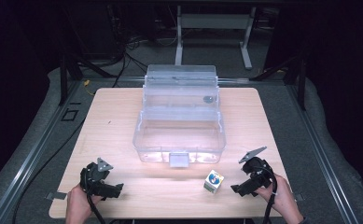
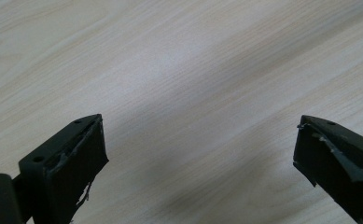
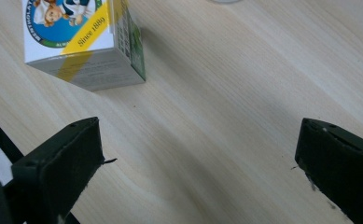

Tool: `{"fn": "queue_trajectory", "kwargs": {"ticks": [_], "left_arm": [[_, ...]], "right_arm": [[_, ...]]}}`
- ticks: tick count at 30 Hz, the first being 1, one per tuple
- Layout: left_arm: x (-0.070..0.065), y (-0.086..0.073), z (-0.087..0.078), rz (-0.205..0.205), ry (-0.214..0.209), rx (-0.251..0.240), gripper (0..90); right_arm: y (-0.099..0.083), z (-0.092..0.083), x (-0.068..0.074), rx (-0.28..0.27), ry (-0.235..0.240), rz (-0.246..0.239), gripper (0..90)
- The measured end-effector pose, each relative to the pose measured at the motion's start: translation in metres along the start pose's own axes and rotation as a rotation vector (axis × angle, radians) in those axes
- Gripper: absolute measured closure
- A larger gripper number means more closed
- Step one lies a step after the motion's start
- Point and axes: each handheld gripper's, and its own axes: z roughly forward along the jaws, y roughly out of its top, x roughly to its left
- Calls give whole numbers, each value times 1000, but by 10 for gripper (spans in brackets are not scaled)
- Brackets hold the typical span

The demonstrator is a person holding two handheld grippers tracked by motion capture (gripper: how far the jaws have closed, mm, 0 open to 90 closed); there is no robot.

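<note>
small box [image 1: 213, 181] beside right gripper [image 1: 239, 190], clear bin [image 1: 179, 135] behind

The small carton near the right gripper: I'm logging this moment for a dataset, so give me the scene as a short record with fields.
carton: small printed box, upright on the table, in front of the bin, untouched
bin: clear plastic bin, lid swung open, mid-table
right gripper: open, just right of the carton, apart from it
left gripper: open, over bare wood at the near left
carton print: blue round picture, yellow band reading "Since 1889"
</note>
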Motion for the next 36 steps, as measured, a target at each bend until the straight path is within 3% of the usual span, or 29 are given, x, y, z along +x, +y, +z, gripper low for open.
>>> {"fn": "queue_trajectory", "kwargs": {"ticks": [17, 18, 24, 32, 36], "left_arm": [[-1, 1, 1, 10, -2, 5, 23], [-1, 1, 1, 13, -4, 4, 23], [-1, 1, 0, 13, -6, 2, 24], [-1, 1, 1, 18, -14, 4, 23], [-1, 0, 1, 9, -17, 0, 22]], "right_arm": [[32, -3, 24, 8, 22, -77, 0], [36, -1, 28, 14, 25, -100, 0], [46, 5, 37, 17, 36, -134, 0], [63, 16, 50, 80, 13, -161, 7], [70, 26, 55, 138, 0, -164, 38]]}}
